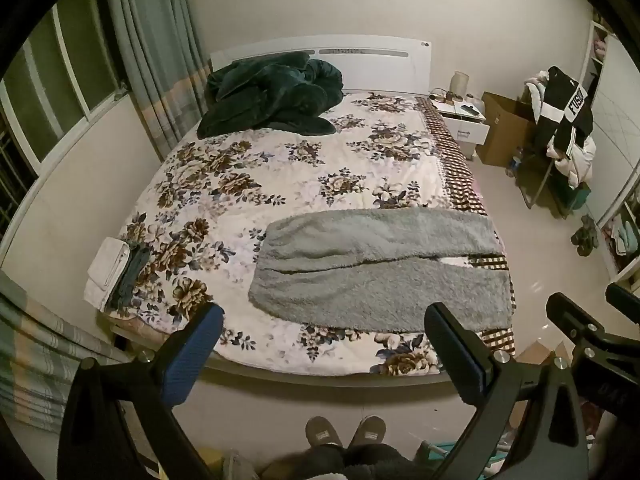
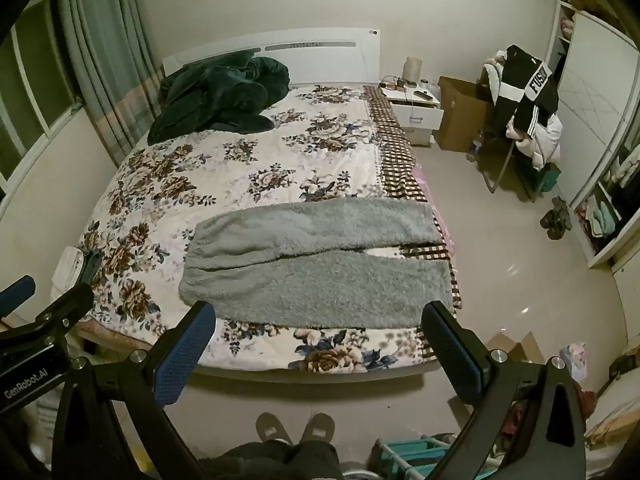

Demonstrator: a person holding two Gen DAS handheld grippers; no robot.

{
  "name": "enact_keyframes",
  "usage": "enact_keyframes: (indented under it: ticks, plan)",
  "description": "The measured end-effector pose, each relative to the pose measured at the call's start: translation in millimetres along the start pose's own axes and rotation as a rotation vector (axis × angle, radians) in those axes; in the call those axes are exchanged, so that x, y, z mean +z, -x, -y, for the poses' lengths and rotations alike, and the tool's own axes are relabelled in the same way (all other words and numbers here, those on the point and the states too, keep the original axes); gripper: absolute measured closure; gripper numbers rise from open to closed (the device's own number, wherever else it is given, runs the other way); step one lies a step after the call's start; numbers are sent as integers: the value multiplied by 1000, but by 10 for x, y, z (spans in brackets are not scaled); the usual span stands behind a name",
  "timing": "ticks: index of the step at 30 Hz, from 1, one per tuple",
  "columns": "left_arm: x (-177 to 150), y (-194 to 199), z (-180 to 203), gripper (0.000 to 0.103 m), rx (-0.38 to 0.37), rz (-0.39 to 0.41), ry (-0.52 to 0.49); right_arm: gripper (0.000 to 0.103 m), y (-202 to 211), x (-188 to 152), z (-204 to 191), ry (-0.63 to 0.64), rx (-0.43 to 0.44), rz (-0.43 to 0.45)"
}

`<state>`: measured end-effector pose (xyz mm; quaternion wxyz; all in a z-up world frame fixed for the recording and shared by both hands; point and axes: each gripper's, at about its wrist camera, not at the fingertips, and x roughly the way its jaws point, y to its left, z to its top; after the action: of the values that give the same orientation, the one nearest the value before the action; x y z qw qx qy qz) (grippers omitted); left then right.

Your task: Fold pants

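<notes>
bed (image 1: 208, 184) with flowered cover | grey pants (image 1: 376, 264) flat across its near end, legs running right to the edge | left gripper (image 1: 324, 344) spread, empty, above the floor | right gripper (image 2: 320, 340) likewise spread, empty

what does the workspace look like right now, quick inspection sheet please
surface: bed with flowered cover, checked strip along its right edge
job's things: grey fleece pants lie flat and unfolded near the foot, both legs pointing right, side by side
clutter: dark green blanket heaped by the headboard; small folded pile at the bed's left edge
grippers: left gripper and right gripper both open, empty, above the foot of the bed
cables: thin cords on the nightstand
surroundings: curtains, cardboard box, chair piled with clothes, wardrobe
</notes>
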<state>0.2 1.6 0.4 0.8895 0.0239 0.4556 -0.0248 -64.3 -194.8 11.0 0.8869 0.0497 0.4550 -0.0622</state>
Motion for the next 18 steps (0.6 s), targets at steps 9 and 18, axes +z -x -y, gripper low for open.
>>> enact_keyframes:
  ticks: [9,18]
  plan:
    - [47,27,7,0,14,7,-7,0,0,0,-6,5,-8,-1]
    - [71,67,10,0,16,11,-9,0,-35,3,13,8,-9,-1]
